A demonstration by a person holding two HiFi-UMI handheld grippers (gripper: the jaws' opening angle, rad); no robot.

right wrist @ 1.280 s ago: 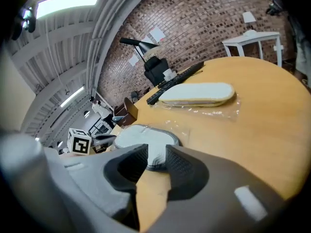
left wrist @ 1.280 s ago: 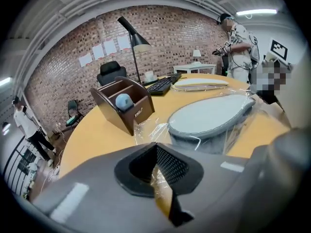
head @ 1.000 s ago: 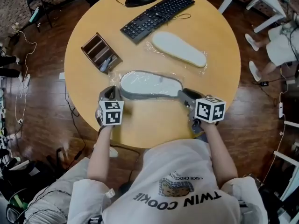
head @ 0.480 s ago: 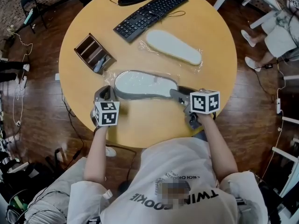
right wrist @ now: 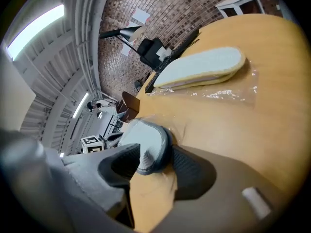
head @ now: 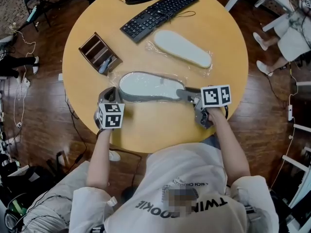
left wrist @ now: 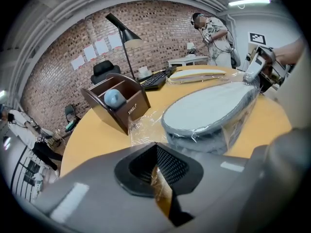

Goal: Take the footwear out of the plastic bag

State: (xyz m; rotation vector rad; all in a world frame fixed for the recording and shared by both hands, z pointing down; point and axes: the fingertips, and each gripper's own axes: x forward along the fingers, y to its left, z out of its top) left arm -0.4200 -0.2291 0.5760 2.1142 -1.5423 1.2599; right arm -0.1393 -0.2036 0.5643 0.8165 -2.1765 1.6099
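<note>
the grey slipper (head: pixel 148 86) lies across the near middle of the round counter (head: pixel 155 127), inside a clear plastic bag (head: pixel 115 77) whose film wraps over its pale insole. the left tongs (head: pixel 111 93) are clenched on a pinch of the bag's film at the slipper's left end; in the left gripper view the film is squeezed between the closed pads. the right tongs (head: pixel 187 95) have just been opening and stand wide, with the slipper's right end sitting between the pads, not squeezed. a second, pale slipper (head: pixel 182 47) lies in its own clear wrap farther back, apart from the first. a black keyboard (head: pixel 158 13) sits beyond it, and a brown organizer (head: pixel 99 55) stands to the left.
</note>
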